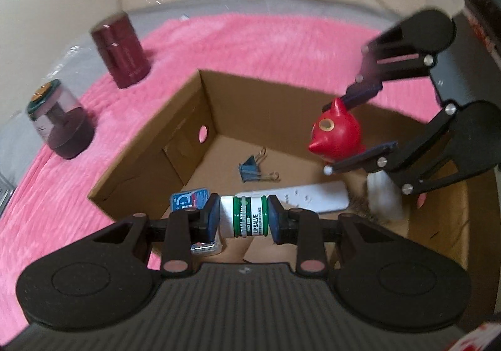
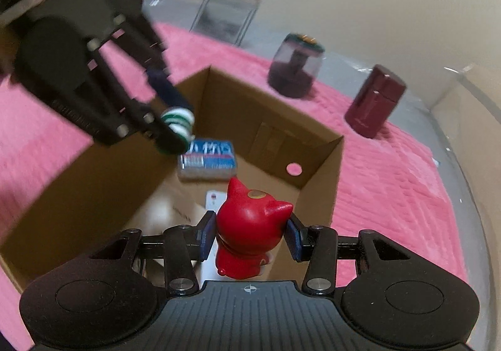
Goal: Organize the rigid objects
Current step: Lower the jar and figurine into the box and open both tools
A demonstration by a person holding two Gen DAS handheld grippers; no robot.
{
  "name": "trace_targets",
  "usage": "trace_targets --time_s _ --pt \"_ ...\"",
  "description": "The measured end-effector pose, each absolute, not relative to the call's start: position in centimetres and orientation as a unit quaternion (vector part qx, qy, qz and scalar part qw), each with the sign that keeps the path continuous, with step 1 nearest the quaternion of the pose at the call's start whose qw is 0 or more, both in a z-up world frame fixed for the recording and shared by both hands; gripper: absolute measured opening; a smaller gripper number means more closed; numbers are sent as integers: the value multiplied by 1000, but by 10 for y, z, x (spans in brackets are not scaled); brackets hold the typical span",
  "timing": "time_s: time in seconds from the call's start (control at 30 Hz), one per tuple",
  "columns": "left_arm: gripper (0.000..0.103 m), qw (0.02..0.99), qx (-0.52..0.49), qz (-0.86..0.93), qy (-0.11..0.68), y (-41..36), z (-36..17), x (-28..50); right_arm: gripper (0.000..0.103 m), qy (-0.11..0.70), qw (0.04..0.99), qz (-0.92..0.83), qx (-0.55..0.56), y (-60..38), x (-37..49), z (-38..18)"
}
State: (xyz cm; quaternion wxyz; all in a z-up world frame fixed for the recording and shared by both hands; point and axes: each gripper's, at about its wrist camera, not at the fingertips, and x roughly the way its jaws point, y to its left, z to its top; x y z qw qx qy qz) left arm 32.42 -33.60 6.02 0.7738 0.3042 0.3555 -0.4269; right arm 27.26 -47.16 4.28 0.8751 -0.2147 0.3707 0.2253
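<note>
My left gripper [image 1: 243,219] is shut on a small green-and-white lip salve tin [image 1: 244,217], held over the near edge of an open cardboard box [image 1: 150,144]. In the right wrist view the same tin [image 2: 177,124] shows between the left gripper's fingers, above the box. My right gripper [image 2: 250,236] is shut on a red cat figurine [image 2: 247,226], gripped at its sides over the box [image 2: 316,169]. From the left wrist view the figurine [image 1: 336,135] hangs above the box's right side in the right gripper [image 1: 353,129].
Inside the box lie a blue binder clip [image 1: 250,168], a white remote [image 1: 300,197] and a small blue-labelled case [image 2: 208,158]. On the pink blanket [image 1: 250,47] beyond stand a maroon cylinder [image 1: 120,50] and a green-lidded jar [image 1: 59,122]. A pale wall is behind.
</note>
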Motion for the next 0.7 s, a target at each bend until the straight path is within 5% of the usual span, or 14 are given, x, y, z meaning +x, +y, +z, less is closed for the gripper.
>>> trace_targets --time_s 0.7 --pt "27 676 394 -405 474 -385 -15 378 43 416 797 282 -334 -454 316 -13"
